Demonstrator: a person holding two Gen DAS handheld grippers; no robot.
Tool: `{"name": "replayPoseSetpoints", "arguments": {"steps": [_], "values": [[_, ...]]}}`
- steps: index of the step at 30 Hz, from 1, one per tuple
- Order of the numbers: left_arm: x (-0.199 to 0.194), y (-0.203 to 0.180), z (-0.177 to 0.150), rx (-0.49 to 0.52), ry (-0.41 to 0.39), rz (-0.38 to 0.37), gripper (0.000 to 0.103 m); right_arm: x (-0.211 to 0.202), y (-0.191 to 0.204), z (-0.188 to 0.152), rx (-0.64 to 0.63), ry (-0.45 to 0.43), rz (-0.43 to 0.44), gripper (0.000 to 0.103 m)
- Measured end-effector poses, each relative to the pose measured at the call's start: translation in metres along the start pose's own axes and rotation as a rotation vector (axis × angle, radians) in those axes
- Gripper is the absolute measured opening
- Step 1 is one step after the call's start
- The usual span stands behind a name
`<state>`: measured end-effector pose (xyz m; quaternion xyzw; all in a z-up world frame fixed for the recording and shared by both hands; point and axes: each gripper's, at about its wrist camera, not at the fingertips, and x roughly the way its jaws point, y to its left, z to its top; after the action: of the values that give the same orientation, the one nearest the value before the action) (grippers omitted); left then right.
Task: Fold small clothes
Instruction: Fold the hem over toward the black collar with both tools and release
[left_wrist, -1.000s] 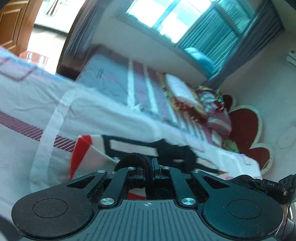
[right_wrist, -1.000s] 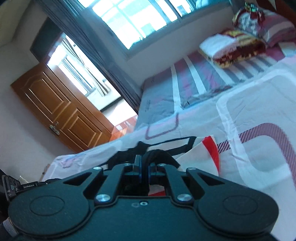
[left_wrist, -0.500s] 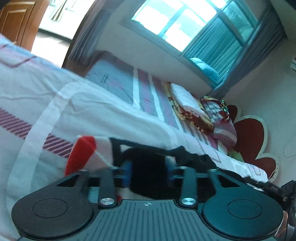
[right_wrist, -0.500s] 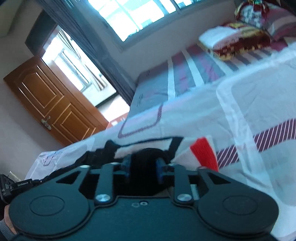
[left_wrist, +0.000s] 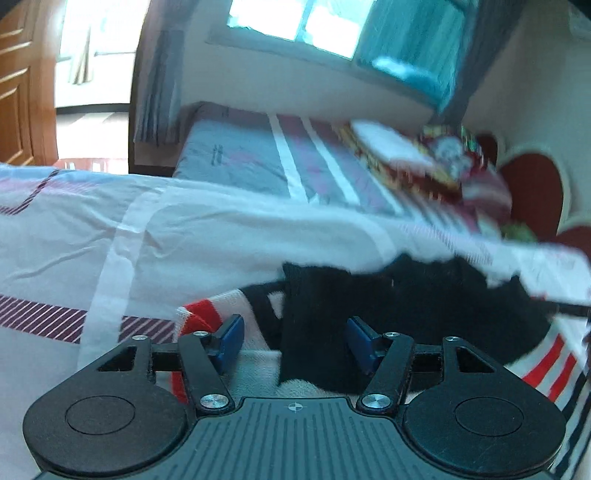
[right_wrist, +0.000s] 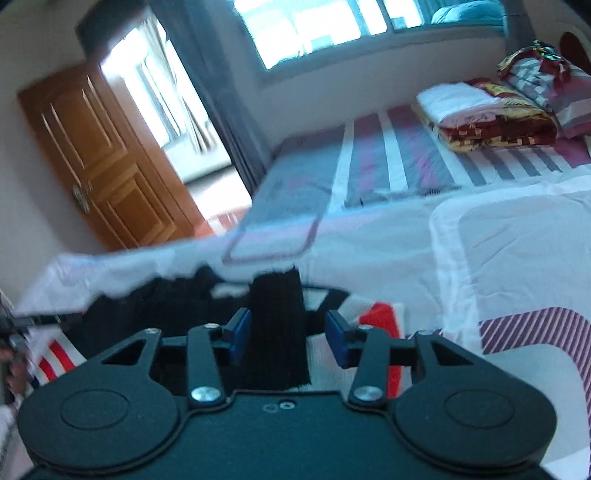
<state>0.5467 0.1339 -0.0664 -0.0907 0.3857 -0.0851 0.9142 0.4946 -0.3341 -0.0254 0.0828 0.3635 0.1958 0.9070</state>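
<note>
Bedroom, daylight through the window (right_wrist: 332, 26), wooden door (right_wrist: 96, 155) off to the side, and a bed (left_wrist: 66, 229) under a white sheet with purple striped bands. On it lies the garment (left_wrist: 413, 295), black with white and red stripes, spread across the sheet in front of both grippers. Left gripper (left_wrist: 293, 341): jaws have just been opening and stand wide apart, a black strap of the garment lying between the blue pads (left_wrist: 231, 338), no pad pressing on it. Right gripper (right_wrist: 284, 334): jaws part open, having just narrowed a little; a black band sits between them against the left pad (right_wrist: 238, 334), clear of the right one, so no pinch. Beyond the jaws, folded blankets (right_wrist: 491, 114) are stacked at the far end of the bed.
</note>
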Motion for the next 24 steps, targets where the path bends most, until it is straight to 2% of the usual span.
{"name": "replayPoseSetpoints", "arguments": {"steps": [1, 3, 4, 6, 7, 8, 11, 13, 16, 18, 20, 21, 23, 24], "values": [[0.003, -0.008, 0.000, 0.048, 0.022, 0.021, 0.062, 0.005, 0.006, 0.000, -0.030, 0.017, -0.013, 0.045], [0.005, -0.019, 0.001, 0.112, 0.044, 0.034, 0.050, 0.012, 0.019, -0.002, -0.113, 0.049, -0.064, 0.045], [0.003, -0.021, 0.002, 0.112, 0.047, 0.031, 0.040, 0.014, 0.025, -0.002, -0.139, 0.057, -0.082, 0.043], [-0.002, -0.019, 0.003, 0.095, 0.025, 0.046, 0.017, 0.016, 0.033, -0.001, -0.173, 0.059, -0.108, 0.026], [-0.006, -0.017, 0.002, 0.075, 0.003, 0.036, 0.008, 0.016, 0.034, 0.000, -0.178, 0.053, -0.119, 0.012], [-0.010, -0.016, 0.000, 0.059, -0.018, 0.040, 0.006, 0.016, 0.033, 0.000, -0.172, 0.046, -0.118, 0.006], [-0.024, -0.022, -0.009, 0.059, -0.140, 0.092, 0.006, 0.006, 0.034, 0.000, -0.184, -0.022, -0.121, 0.005], [-0.037, -0.021, -0.012, 0.024, -0.235, 0.090, 0.006, -0.003, 0.036, -0.001, -0.197, -0.078, -0.119, 0.005], [-0.044, -0.023, -0.008, 0.027, -0.312, 0.109, 0.005, -0.013, 0.036, 0.005, -0.202, -0.163, -0.131, 0.005], [-0.039, -0.026, -0.001, 0.045, -0.295, 0.130, 0.005, -0.016, 0.034, 0.009, -0.202, -0.198, -0.156, 0.005], [-0.020, -0.027, 0.002, 0.045, -0.208, 0.163, 0.006, -0.009, 0.030, 0.012, -0.191, -0.192, -0.179, 0.005], [-0.002, -0.025, 0.002, 0.047, -0.118, 0.188, 0.006, -0.001, 0.027, 0.012, -0.180, -0.168, -0.198, 0.005], [0.003, -0.031, -0.001, 0.066, -0.124, 0.207, 0.006, 0.023, 0.017, 0.008, -0.150, -0.054, -0.218, 0.006], [0.003, -0.035, 0.000, 0.091, -0.117, 0.223, 0.006, 0.031, 0.015, 0.005, -0.154, -0.035, -0.226, 0.006]]}}
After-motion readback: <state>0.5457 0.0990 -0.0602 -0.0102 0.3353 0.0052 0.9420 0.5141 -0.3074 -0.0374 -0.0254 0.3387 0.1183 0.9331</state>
